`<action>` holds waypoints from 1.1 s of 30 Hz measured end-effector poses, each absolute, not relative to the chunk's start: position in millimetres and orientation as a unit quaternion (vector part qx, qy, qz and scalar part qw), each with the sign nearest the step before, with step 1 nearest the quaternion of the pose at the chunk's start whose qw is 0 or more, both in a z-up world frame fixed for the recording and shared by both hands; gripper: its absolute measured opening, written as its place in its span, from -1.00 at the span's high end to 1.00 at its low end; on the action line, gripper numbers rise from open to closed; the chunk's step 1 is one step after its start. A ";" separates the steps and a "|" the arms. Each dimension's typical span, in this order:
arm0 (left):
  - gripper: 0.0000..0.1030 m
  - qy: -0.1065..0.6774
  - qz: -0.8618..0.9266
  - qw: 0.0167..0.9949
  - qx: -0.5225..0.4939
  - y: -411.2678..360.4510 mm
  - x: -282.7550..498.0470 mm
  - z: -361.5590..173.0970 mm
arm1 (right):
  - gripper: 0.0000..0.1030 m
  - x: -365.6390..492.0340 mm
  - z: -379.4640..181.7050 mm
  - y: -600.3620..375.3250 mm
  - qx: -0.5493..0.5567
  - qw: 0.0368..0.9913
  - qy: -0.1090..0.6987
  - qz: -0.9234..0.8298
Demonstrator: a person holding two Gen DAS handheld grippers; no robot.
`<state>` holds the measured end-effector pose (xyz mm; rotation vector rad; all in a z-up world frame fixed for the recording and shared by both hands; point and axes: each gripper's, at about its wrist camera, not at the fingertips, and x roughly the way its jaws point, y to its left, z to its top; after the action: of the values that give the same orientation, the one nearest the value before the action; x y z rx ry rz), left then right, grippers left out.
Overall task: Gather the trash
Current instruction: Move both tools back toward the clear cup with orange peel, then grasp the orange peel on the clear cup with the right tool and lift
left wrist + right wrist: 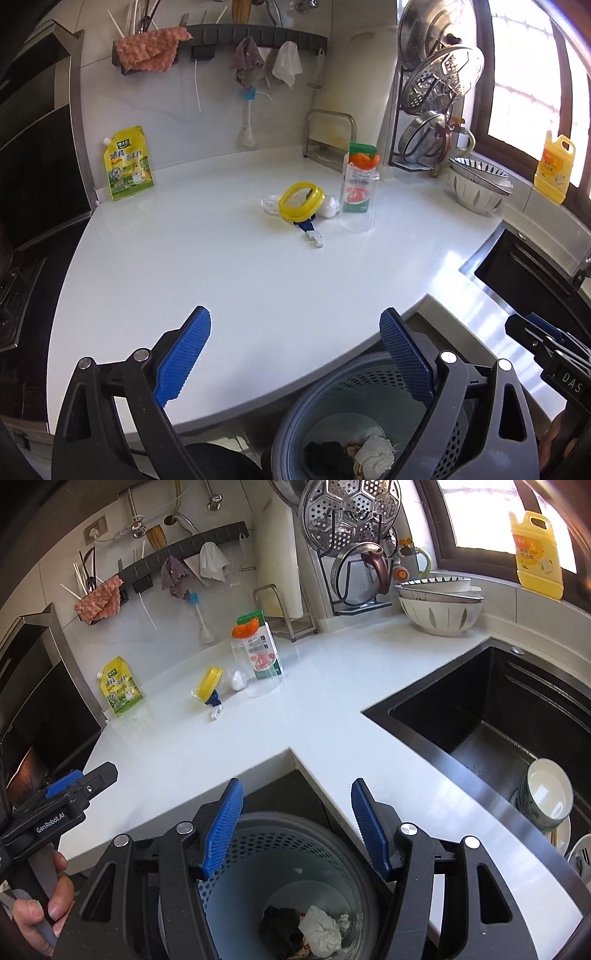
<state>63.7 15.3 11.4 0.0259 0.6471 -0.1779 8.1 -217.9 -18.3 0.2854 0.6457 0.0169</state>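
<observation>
Blue-padded left tongs [295,354] and right tongs [295,827] both spread, empty, above the bin [236,834]. Remaining trash by the yellow lid [301,201] mid-counter [221,266]. Best to reach level, keep wide, pinch one wad [328,206] cleanly.

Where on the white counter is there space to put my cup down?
The counter is bare in front, between the yellow lid and the edge above the bin, and along the sink. It is crowded at the back: pouch, clear bottle, bowls.
</observation>
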 end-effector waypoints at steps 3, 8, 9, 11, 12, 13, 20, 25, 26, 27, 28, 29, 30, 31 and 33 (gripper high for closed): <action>-0.77 0.312 -0.079 0.947 0.009 19.5 86.2 21.1 | -0.15 33.1 -5.4 -214.8 0.126 0.943 0.308 0.015; -0.77 0.307 -0.060 0.950 -0.002 26.9 127.3 30.6 | -0.15 83.2 6.8 -204.9 0.103 0.947 0.304 0.028; -0.77 0.307 -0.058 0.950 -0.005 27.9 136.0 31.1 | -0.15 94.1 8.3 -202.6 0.099 0.947 0.303 0.033; -0.77 0.307 -0.054 0.950 -0.010 30.0 152.8 31.3 | -0.15 115.8 10.0 -198.2 0.092 0.947 0.305 0.041; -0.77 0.308 -0.052 0.950 -0.011 30.6 160.7 29.9 | -0.15 125.5 10.2 -195.3 0.090 0.947 0.305 0.045; -0.77 0.309 -0.048 0.950 -0.011 31.6 168.5 28.3 | -0.15 136.9 10.4 -192.3 0.088 0.946 0.307 0.050; -0.77 0.323 -0.025 0.946 -0.009 36.8 209.0 12.7 | -0.15 198.5 16.4 -176.4 0.066 0.949 0.303 0.059; -0.77 0.327 -0.020 0.945 -0.003 32.8 227.8 4.6 | -0.15 237.3 12.2 -176.0 0.064 0.948 0.307 0.051; -0.77 0.328 -0.021 0.944 -0.005 31.9 232.3 3.0 | -0.15 243.5 11.5 -176.1 0.065 0.948 0.307 0.050; -0.77 0.330 -0.021 0.944 -0.006 31.0 235.9 1.6 | -0.15 249.1 11.1 -175.7 0.063 0.948 0.307 0.049; -0.77 0.330 -0.022 0.944 -0.006 30.0 239.2 0.2 | -0.15 253.5 10.7 -175.3 0.062 0.948 0.307 0.049; -0.77 0.331 -0.021 0.943 -0.007 29.3 243.0 -1.2 | -0.15 258.0 10.9 -174.5 0.061 0.949 0.306 0.049; -0.77 0.332 -0.021 0.943 -0.008 28.5 245.8 -2.5 | -0.15 262.3 11.0 -173.7 0.059 0.949 0.305 0.049; -0.77 0.333 -0.021 0.943 -0.009 27.8 248.5 -3.5 | -0.15 266.1 11.1 -172.9 0.057 0.950 0.305 0.047; -0.77 0.333 -0.018 0.943 -0.008 26.3 252.6 -5.3 | -0.15 274.2 11.3 -171.3 0.054 0.950 0.304 0.046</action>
<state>252.6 26.3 -5.3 -0.0162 0.6791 -0.0376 274.2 -171.3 11.3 0.1102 0.6180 0.0945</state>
